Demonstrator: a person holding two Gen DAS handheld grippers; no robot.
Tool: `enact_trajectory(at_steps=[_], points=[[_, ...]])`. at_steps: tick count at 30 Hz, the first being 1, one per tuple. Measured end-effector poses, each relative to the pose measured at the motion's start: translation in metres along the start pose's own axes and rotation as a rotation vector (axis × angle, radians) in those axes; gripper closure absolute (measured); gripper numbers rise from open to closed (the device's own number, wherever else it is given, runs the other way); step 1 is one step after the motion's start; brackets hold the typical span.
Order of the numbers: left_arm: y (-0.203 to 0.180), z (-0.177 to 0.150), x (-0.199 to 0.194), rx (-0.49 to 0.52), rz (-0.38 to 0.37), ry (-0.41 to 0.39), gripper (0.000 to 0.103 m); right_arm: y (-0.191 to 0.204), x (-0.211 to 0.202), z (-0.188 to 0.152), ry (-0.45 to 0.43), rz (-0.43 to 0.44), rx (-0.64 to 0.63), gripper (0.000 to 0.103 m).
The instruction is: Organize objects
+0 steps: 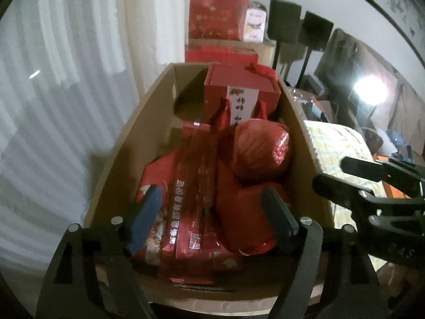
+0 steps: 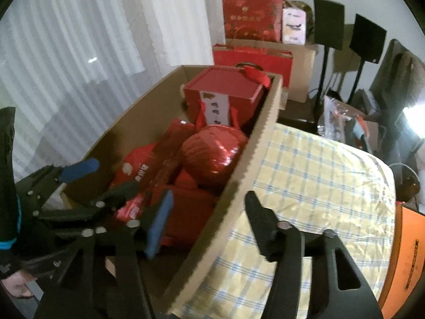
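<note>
An open cardboard box (image 1: 148, 111) holds several red packages: a red gift box with a white label (image 1: 241, 87), a round red foil-wrapped bundle (image 1: 260, 151), long red flat packs (image 1: 196, 186) and a red bag (image 1: 247, 218). My left gripper (image 1: 212, 212) is open over the near end of the box, holding nothing. My right gripper (image 2: 207, 220) is open and straddles the box's right wall (image 2: 239, 175), one finger inside and one outside. The left gripper also shows in the right wrist view (image 2: 103, 178), as does the gift box (image 2: 223, 90).
The box rests on a yellow checked cloth (image 2: 318, 175). White curtains (image 1: 66, 79) hang to the left. More red gift boxes (image 2: 252, 16) are stacked behind on a carton. Black speakers on stands (image 2: 329, 24) and clutter stand at the right. An orange box (image 2: 409, 252) sits at the right edge.
</note>
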State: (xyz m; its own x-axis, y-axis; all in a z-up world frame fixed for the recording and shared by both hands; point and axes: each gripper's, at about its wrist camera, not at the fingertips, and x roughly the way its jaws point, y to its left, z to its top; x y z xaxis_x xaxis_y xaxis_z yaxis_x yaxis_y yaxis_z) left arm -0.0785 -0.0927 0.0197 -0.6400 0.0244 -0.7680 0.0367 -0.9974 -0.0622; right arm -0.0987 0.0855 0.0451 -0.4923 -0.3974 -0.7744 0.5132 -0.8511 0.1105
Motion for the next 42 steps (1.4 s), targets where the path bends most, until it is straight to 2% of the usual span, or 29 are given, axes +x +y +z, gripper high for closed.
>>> enact_trajectory(at_steps=[2, 5, 9, 12, 15, 18, 22, 28, 33, 42], points=[[-0.002, 0.0, -0.003, 0.0, -0.012, -0.012, 0.022, -0.005, -0.007, -0.004, -0.013, -0.013, 0.005, 0.03], [-0.007, -0.001, -0.01, 0.002, -0.031, -0.027, 0.019, -0.013, -0.018, -0.012, -0.035, -0.033, 0.021, 0.024], [-0.016, -0.005, -0.02, 0.017, -0.038, -0.051, 0.017, -0.026, -0.034, -0.024, -0.059, -0.062, 0.043, 0.021], [-0.021, -0.008, -0.03, 0.022, -0.04, -0.077, 0.0, -0.036, -0.049, -0.035, -0.082, -0.091, 0.061, 0.018], [-0.025, -0.012, -0.037, 0.016, -0.033, -0.093, 0.0, -0.044, -0.061, -0.044, -0.105, -0.111, 0.082, 0.015], [-0.028, -0.017, -0.043, 0.012, -0.057, -0.093, 0.0, -0.05, -0.075, -0.056, -0.129, -0.141, 0.1, 0.015], [-0.037, -0.028, -0.05, 0.046, -0.001, -0.097, 0.0, -0.055, -0.089, -0.074, -0.149, -0.158, 0.132, 0.014], [-0.043, -0.044, -0.06, 0.063, -0.005, -0.099, 0.0, -0.058, -0.104, -0.1, -0.179, -0.22, 0.163, 0.013], [-0.048, -0.054, -0.066, 0.071, 0.001, -0.102, 0.0, -0.061, -0.109, -0.118, -0.179, -0.261, 0.194, 0.013], [-0.055, -0.064, -0.07, 0.08, 0.0, -0.1, 0.0, -0.064, -0.109, -0.131, -0.161, -0.269, 0.22, 0.013]])
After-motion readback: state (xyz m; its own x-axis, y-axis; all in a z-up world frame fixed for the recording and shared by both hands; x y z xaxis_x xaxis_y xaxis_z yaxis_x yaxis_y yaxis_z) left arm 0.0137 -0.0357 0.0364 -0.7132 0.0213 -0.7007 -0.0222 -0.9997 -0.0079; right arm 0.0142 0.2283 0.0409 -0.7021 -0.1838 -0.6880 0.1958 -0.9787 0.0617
